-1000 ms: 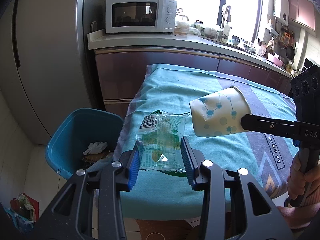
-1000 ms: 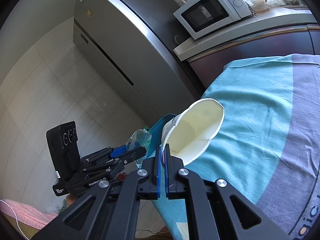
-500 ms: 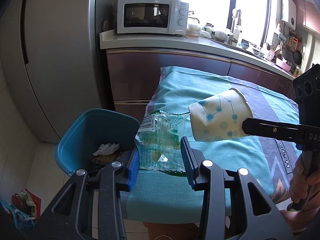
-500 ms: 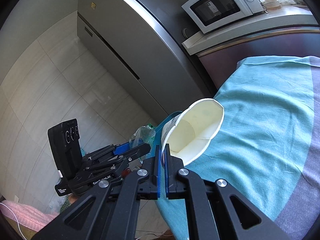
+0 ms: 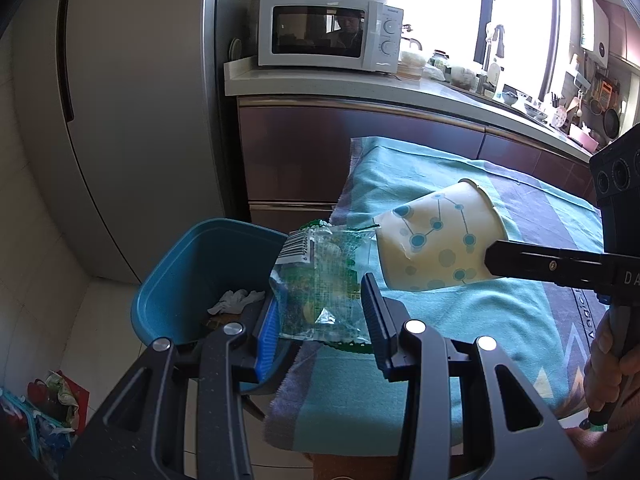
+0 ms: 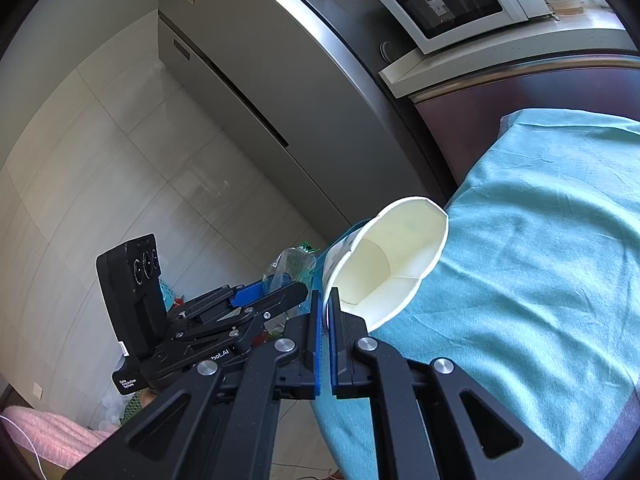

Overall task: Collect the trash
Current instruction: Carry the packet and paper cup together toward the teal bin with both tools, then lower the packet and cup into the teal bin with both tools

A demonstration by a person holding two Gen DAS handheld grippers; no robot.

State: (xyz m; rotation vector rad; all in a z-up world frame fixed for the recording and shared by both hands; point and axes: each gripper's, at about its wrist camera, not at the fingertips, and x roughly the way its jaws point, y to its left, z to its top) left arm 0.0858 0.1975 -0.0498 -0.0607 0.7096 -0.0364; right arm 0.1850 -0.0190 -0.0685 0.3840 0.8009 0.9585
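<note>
My left gripper [image 5: 322,312] is shut on a clear green snack wrapper [image 5: 320,280] with a barcode, held over the table's left edge beside the blue trash bin [image 5: 176,280]. The bin holds a crumpled white tissue [image 5: 236,300]. My right gripper [image 6: 327,312] is shut on the rim of a white paper cup [image 6: 384,260] with blue dots, tilted in the air above the teal tablecloth [image 6: 540,260]. The cup [image 5: 440,240] shows just right of the wrapper in the left wrist view, with the right gripper's finger [image 5: 540,266] on it. The left gripper [image 6: 264,300] appears in the right wrist view.
A grey fridge [image 5: 120,120] stands behind the bin. A counter with a white microwave [image 5: 328,32] runs along the back. Bags [image 5: 52,408] lie on the floor at lower left. A brown cabinet [image 5: 320,152] stands behind the table.
Both grippers have moved left toward the bin with the wrapper and cup in them. The bin now sits closer under the left gripper.
</note>
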